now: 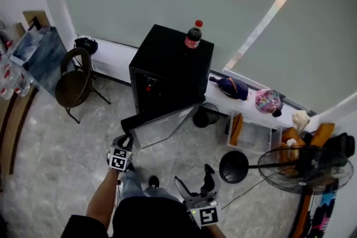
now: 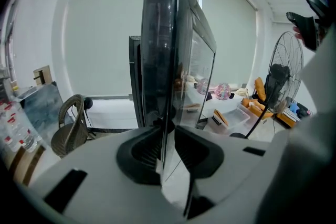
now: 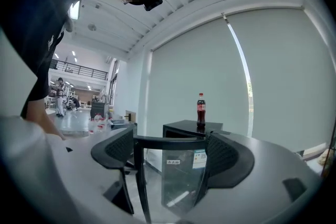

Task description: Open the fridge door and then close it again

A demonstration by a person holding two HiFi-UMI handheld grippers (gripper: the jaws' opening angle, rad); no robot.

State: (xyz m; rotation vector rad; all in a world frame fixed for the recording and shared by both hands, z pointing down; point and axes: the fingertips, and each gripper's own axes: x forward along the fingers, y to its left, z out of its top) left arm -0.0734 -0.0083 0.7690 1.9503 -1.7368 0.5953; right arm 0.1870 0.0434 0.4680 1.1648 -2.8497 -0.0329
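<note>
A small black fridge (image 1: 167, 64) stands against the low window ledge, with a cola bottle (image 1: 193, 36) on top. Its glass door (image 1: 162, 125) is swung wide open towards me. My left gripper (image 1: 125, 139) is shut on the door's free edge. In the left gripper view the door (image 2: 168, 60) runs edge-on between the pads of the left gripper (image 2: 167, 147). My right gripper (image 1: 193, 176) hangs lower right of the door, open and holding nothing. In the right gripper view the door (image 3: 181, 176), fridge (image 3: 184, 128) and bottle (image 3: 200, 110) show beyond the spread right gripper (image 3: 170, 157).
A wicker chair (image 1: 72, 81) stands left of the fridge. A dark bin (image 1: 207, 115) and a clear plastic box (image 1: 254, 134) sit to its right. A floor fan (image 1: 301, 167) with its round base (image 1: 233, 167) stands at the right.
</note>
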